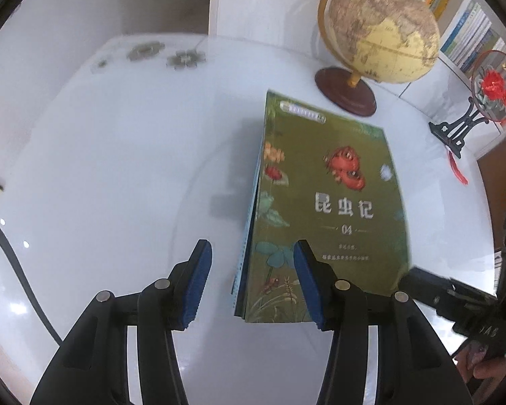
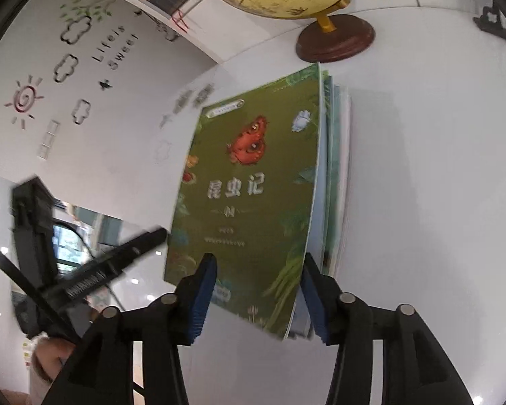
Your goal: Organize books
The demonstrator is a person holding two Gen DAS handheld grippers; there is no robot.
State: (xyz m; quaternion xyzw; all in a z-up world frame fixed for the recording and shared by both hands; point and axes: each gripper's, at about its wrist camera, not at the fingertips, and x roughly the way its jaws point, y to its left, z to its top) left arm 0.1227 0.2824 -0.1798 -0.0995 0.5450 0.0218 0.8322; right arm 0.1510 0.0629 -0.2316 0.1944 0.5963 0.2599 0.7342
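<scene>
- Green-covered book (image 1: 324, 202) titled 昆虫记 04, with a red insect on its cover, lies on top of a small stack of books (image 2: 337, 175) on the glossy white worktop (image 1: 118, 168).
- Seen from the right wrist, the edges of the lower books stick out past the top cover's right side, and the top cover looks slightly lifted along that edge.
- Left gripper (image 1: 249, 283) has its jaws wide apart with nothing between them; its blue pads (image 1: 195, 287) sit at the near left corner of the stack, one finger over the cover and the other over bare worktop. Whether the pad touches the book cannot be told.
- Right gripper (image 2: 258, 297) is also spread wide and holds nothing; its fingers straddle the near end of the top book, the right finger by the cover's lifted edge.
- Each gripper shows in the other's view as a black body at the frame edge.
- Beyond the stack stands a yellow globe (image 1: 381, 30) on a dark wooden base (image 1: 345, 94).
- Further right, a round embroidered ornament (image 1: 496, 87) with red flowers sits on a black stand.
- Behind them, a bookshelf (image 1: 469, 30) holds rows of upright books.
</scene>
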